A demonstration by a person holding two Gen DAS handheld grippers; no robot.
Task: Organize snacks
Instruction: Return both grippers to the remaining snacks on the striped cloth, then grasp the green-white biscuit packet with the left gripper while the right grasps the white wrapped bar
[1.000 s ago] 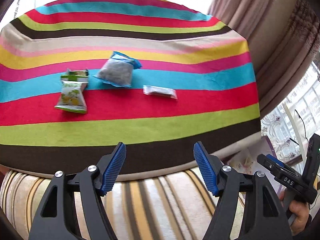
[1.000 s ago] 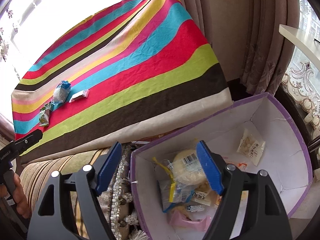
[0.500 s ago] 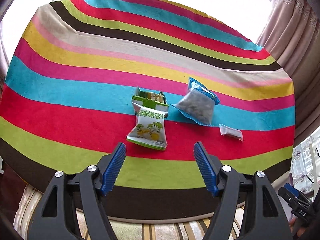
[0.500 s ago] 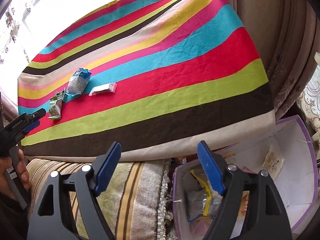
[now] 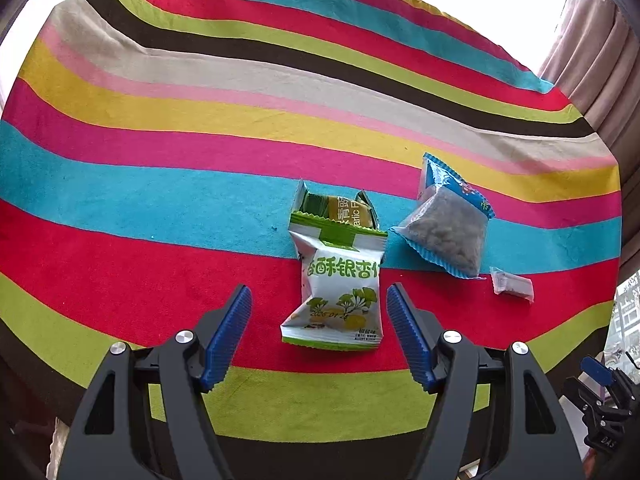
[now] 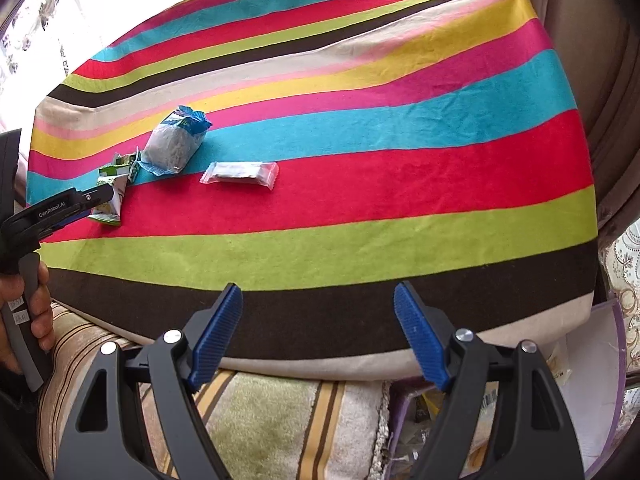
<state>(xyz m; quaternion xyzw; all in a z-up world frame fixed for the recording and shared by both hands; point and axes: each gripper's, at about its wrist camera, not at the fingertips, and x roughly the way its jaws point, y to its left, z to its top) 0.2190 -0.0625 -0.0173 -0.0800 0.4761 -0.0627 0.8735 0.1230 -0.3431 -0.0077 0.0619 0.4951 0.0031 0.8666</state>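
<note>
On the red stripe of the striped cloth [image 5: 160, 264], directly ahead of the left gripper [image 5: 319, 300], lies the white-and-green snack packet [image 5: 338, 300], its near crimped end between the two blue fingers [image 5: 236, 320], which stand wide apart and touch nothing. Behind this packet, and partly under its far end, sits a green-and-yellow packet [image 5: 340, 208]; to the right of it rests a blue-edged clear pouch [image 5: 448, 228] of dark granules, and beyond that, further right, a small clear-wrapped bar [image 5: 512, 282]. The white-and-green packet appears light, puffed and soft, with a slick film skin; a grasp across its pinched waist or flat sealed end would likely hold better than one across the inflated belly, which may squirm out. The cloth under the packet looks like a soft napped weave, so the packet should not slide far when nudged. The right gripper [image 6: 318, 320] hovers off the near edge of the cloth, fingers likewise spread and empty, above striped upholstery [image 6: 256, 420]; a purple-rimmed box [image 6: 608, 380] holding snacks stands to its right. Curtains [image 5: 592, 52] hang beyond the cloth's right side.
</note>
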